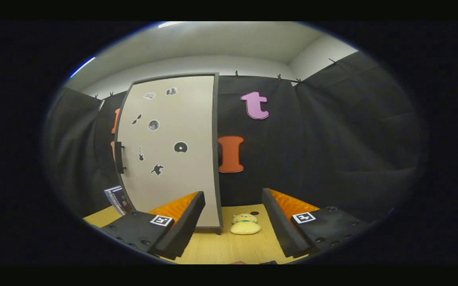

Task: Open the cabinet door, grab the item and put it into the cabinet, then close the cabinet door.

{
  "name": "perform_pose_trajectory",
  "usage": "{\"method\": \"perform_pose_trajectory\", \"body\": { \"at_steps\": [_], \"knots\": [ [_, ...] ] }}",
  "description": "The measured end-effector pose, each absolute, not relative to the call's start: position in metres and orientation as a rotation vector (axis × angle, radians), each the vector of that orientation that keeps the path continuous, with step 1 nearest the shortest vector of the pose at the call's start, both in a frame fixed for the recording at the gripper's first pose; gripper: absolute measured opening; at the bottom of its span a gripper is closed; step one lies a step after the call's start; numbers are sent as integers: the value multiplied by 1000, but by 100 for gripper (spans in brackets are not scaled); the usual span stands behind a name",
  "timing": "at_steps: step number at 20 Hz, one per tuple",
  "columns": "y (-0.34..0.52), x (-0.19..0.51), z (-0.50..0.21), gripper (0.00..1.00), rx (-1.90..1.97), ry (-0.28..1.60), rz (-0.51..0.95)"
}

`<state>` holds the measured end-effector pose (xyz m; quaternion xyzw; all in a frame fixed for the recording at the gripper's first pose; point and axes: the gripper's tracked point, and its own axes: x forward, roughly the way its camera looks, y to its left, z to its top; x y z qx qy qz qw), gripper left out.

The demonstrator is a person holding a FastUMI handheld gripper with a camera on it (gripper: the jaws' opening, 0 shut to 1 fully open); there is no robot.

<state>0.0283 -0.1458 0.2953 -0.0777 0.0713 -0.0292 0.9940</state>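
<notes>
I am looking forward along the gripper (pixel 233 222), and its two fingers are standing wide apart with nothing between them. Beyond the gap, a small pale yellow plush toy (pixel 245 224) with a green collar is lying on the light wooden tabletop (pixel 221 246), just ahead of the fingers and touching neither. Just beside the toy, on its left, a tall cream-white cabinet door (pixel 169 147) with a dark grey frame is standing, dotted with small black and grey stickers. A dark bar handle (pixel 119 157) is sitting on the door's far left edge. Whether the door is ajar I cannot tell. A striped booklet (pixel 117 200) is leaning near the cabinet's lower left corner, behind the left finger.
</notes>
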Motion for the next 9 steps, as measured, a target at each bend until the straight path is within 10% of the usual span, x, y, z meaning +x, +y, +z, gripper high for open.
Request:
{"method": "perform_pose_trajectory", "body": {
  "at_steps": [9],
  "knots": [
    [-163,28,297,94,-132,137,-86]
  ]
}}
